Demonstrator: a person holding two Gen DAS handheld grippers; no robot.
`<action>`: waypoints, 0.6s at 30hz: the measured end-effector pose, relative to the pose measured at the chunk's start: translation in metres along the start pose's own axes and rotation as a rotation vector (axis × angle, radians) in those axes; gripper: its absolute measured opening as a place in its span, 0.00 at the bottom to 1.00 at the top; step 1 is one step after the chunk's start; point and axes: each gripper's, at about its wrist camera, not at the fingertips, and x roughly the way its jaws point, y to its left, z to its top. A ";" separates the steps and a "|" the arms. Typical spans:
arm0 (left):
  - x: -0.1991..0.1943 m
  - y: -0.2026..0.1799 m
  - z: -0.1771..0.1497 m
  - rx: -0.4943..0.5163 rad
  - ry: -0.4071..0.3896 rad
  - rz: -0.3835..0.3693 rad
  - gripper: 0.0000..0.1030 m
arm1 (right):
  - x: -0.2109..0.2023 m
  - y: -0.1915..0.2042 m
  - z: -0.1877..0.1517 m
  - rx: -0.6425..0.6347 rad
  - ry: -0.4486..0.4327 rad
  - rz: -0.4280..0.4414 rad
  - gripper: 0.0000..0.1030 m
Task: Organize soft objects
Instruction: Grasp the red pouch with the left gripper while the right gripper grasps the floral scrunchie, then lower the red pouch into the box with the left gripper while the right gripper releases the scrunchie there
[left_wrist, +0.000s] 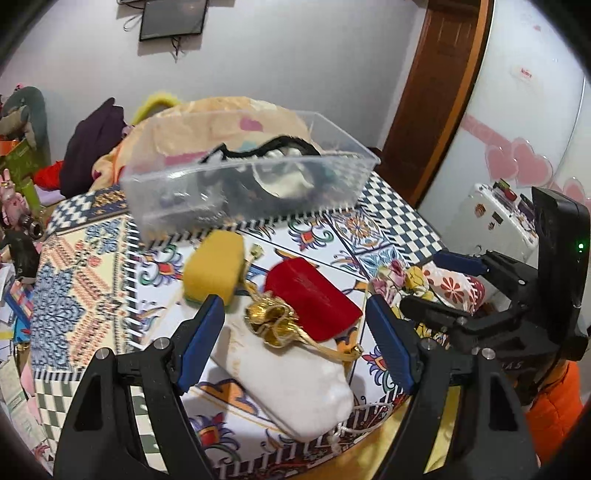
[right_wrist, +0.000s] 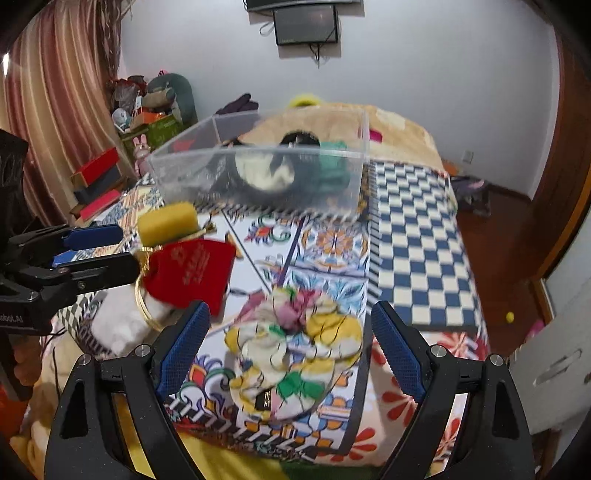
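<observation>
Two hand-held grippers hover over a patterned tabletop — the left gripper, jaws wide and empty, above a white pouch near the clear bin; the right gripper (also wide, gripping nothing) above a floral cloth bundle nearer than that bin.

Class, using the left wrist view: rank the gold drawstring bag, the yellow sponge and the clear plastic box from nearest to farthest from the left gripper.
1. Gold drawstring bag: between the open left gripper fingers.
2. Yellow sponge: just beyond the left finger.
3. Clear plastic box: farthest, at the table's back.
</observation>
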 end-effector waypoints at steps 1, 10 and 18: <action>0.004 -0.002 -0.001 0.002 0.007 -0.001 0.73 | 0.002 -0.002 -0.002 0.008 0.011 0.003 0.85; 0.027 -0.004 -0.005 0.012 0.047 -0.003 0.46 | 0.011 -0.005 -0.011 0.020 0.053 0.012 0.62; 0.016 -0.002 -0.003 0.014 0.009 0.003 0.30 | 0.007 -0.004 -0.009 0.012 0.040 0.021 0.24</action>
